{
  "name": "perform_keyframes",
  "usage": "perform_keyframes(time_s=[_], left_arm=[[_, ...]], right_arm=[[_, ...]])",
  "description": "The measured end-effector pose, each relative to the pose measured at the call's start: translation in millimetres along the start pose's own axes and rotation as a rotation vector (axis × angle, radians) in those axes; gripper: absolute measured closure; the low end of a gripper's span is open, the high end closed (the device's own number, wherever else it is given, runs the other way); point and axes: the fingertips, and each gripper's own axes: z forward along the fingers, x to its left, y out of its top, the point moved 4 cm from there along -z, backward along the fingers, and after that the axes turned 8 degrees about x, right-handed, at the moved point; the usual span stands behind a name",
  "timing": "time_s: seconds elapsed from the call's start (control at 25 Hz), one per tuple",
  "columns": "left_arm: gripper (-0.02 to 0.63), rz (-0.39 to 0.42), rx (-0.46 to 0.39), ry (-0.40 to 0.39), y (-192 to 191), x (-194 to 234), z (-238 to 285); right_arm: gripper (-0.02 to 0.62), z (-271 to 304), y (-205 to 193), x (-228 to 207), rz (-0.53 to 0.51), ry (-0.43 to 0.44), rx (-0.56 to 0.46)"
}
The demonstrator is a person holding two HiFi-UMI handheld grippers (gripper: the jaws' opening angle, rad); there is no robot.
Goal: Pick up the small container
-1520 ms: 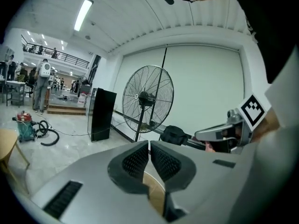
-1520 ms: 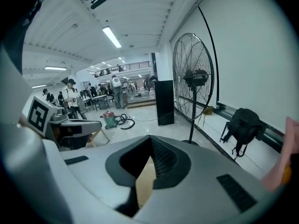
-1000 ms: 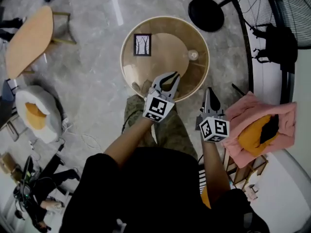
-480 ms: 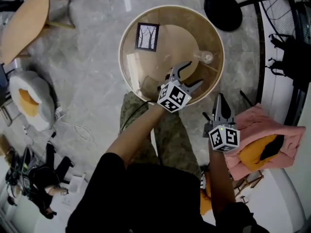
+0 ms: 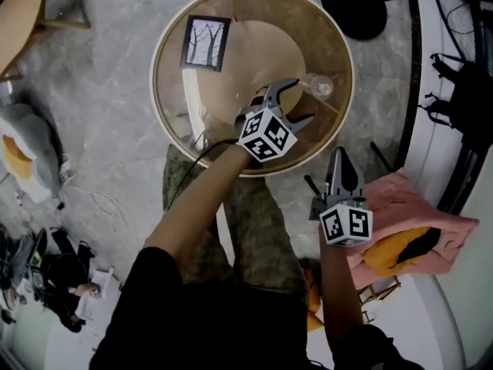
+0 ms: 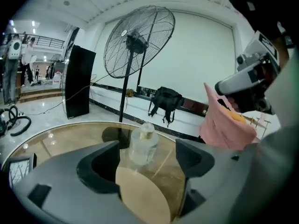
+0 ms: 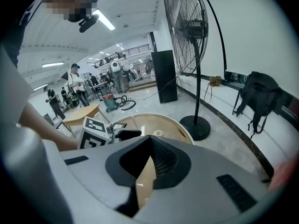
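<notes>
The small container (image 5: 320,87) is a clear little bottle that stands upright on the round glass table (image 5: 173,91), near its right rim. My left gripper (image 5: 302,101) hovers over the table just short of it, jaws opening wide, with nothing pressed between them. In the left gripper view the container (image 6: 142,141) stands a little ahead of the left gripper (image 6: 147,160), centred in the gap. My right gripper (image 5: 340,159) hangs off the table's near right edge with its jaws shut and empty; in its own view the right gripper (image 7: 148,143) points at the table.
A framed picture (image 5: 206,42) lies on the far left of the table. A fan's black base (image 5: 353,6) stands beyond the table, and its tall fan head (image 6: 138,41) rises behind. A pink cloth (image 5: 408,218) drapes a chair at my right. A black bag (image 5: 462,106) sits by the wall.
My left gripper has travelled across the table towards the container and its jaws have gone from shut to wide open. The right gripper has kept beside the table's edge.
</notes>
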Motion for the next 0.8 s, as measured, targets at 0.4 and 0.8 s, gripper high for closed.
perform_keyframes(time_s=[0.4, 0.8], left_arm=[[0.239, 0.072, 0.050, 0.023, -0.1, 6.1, 55.0], [0.236, 0.086, 0.085, 0.064, 0.2, 7.8, 88.4]], right_arm=[[0.578, 22.3, -26.7, -10.5, -0.035, 0.088, 0.094], [0.578, 22.3, -31.6, -36.5, -0.002, 0.110, 0.108]])
